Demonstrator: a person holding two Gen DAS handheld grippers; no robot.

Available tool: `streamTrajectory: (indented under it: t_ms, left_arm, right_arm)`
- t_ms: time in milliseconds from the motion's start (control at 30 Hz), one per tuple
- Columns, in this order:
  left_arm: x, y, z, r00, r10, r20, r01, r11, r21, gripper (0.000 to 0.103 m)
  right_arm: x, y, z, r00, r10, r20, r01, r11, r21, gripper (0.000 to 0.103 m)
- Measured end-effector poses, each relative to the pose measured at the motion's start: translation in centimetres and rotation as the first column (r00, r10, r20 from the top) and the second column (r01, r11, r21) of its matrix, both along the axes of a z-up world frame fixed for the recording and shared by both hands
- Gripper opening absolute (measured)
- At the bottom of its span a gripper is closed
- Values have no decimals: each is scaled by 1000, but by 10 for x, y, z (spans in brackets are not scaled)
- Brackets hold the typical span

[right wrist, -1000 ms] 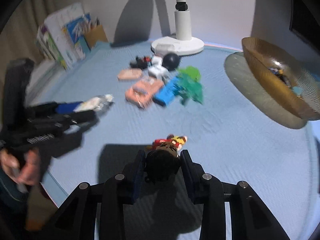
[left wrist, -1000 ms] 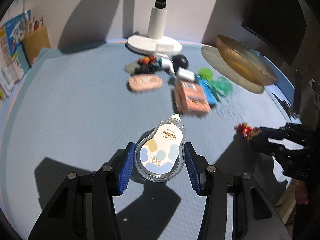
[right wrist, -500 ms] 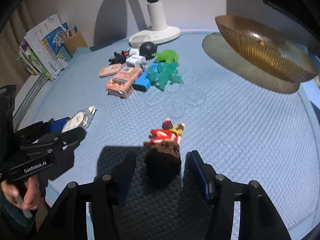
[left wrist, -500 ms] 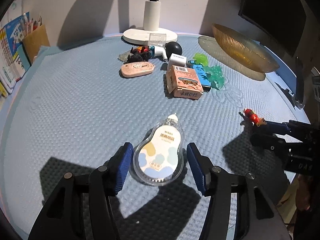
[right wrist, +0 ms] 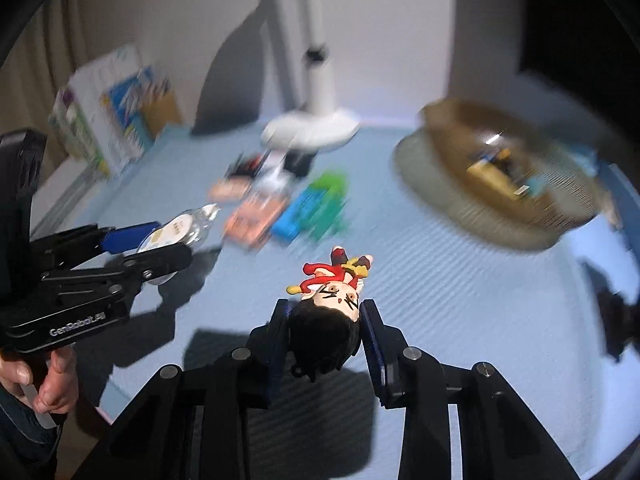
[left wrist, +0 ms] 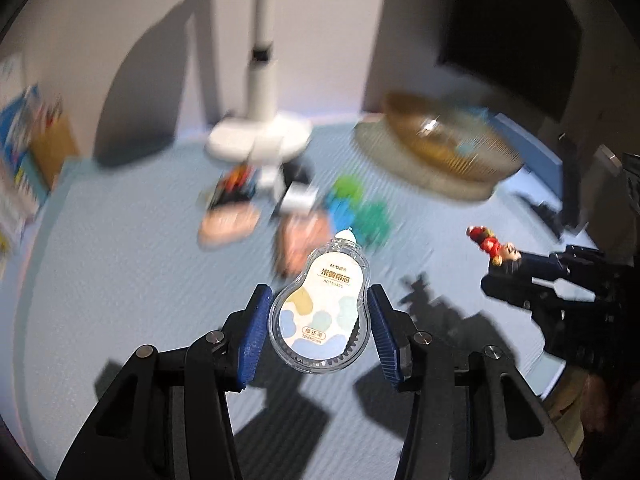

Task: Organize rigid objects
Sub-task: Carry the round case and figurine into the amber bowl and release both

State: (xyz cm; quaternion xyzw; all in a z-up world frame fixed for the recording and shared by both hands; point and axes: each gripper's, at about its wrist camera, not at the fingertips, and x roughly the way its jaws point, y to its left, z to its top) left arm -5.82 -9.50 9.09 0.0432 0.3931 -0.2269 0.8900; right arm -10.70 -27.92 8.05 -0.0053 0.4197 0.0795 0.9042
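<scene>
Now the left gripper [left wrist: 318,324] is closing on a clear pear-shaped correction tape [left wrist: 320,316], and the right gripper [right wrist: 325,330] is closing on a small black-haired toy figure [right wrist: 330,312]; the gold ribbed bowl [right wrist: 460,200], upper right, holds few things, and the pile [right wrist: 280,208] is left.

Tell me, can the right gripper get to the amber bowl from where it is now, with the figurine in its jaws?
Probably yes. The right gripper, its jaws closing on the figurine, is lifted off the blue mat. The mat between it and the amber bowl looks bare; the toy pile lies off to the left.
</scene>
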Motion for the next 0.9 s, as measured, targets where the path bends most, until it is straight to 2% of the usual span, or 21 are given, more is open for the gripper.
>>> streamTrajectory:
  t_ms: [100, 200, 267, 333, 400, 467, 533, 600, 700, 800, 833, 867, 900]
  left_arm:
    - [15, -33, 39, 995, -56, 77, 57, 998, -11, 46]
    - [38, -75, 75, 985, -117, 126, 123, 992, -36, 46]
    - [57, -106, 89, 980, -150, 133, 155, 987, -32, 46]
    - [77, -135, 91, 979, -177, 101, 181, 983, -34, 46]
    - [96, -163, 79, 977, -211, 37, 212, 976, -38, 46]
    - [108, -185, 59, 974, -223, -29, 223, 975, -12, 46]
    - [115, -204, 34, 970, -228, -89, 230, 973, 12, 46]
    - [118, -217, 17, 963, -237, -127, 241, 970, 23, 46]
    - [121, -231, 4, 955, -248, -163, 256, 966, 30, 46]
    - [123, -236, 4, 957, -243, -159, 251, 967, 34, 46]
    - [125, -235, 5, 957, -244, -156, 250, 968, 22, 51]
    - [125, -230, 9, 959, -238, -151, 240, 971, 0, 58]
    - [126, -226, 15, 963, -228, -145, 228, 974, -16, 73]
  right_arm:
    - [17, -43, 38, 994, -88, 60, 89, 996, -12, 34]
    - [34, -85, 76, 974, -193, 120, 199, 979, -39, 34]
    - [50, -109, 98, 963, -234, 133, 241, 970, -40, 34]
    - [67, -131, 108, 963, -246, 109, 251, 967, -33, 34]
    - [87, -147, 100, 968, -248, 35, 249, 968, -33, 34]
    - [109, -160, 77, 969, -233, -83, 232, 972, -21, 34]
    - [120, -168, 52, 961, -212, -177, 213, 977, -15, 34]
    - [126, -170, 33, 950, -204, -237, 204, 979, -26, 34]
    - [129, -175, 20, 943, -202, -263, 195, 979, -50, 34]
    - [132, -178, 20, 939, -214, -270, 208, 977, -49, 34]
    - [133, -181, 22, 938, -225, -264, 222, 974, -41, 35]
    - [134, -185, 25, 938, -237, -253, 237, 971, -28, 41]
    - [136, -191, 27, 938, -249, -240, 254, 967, -11, 43]
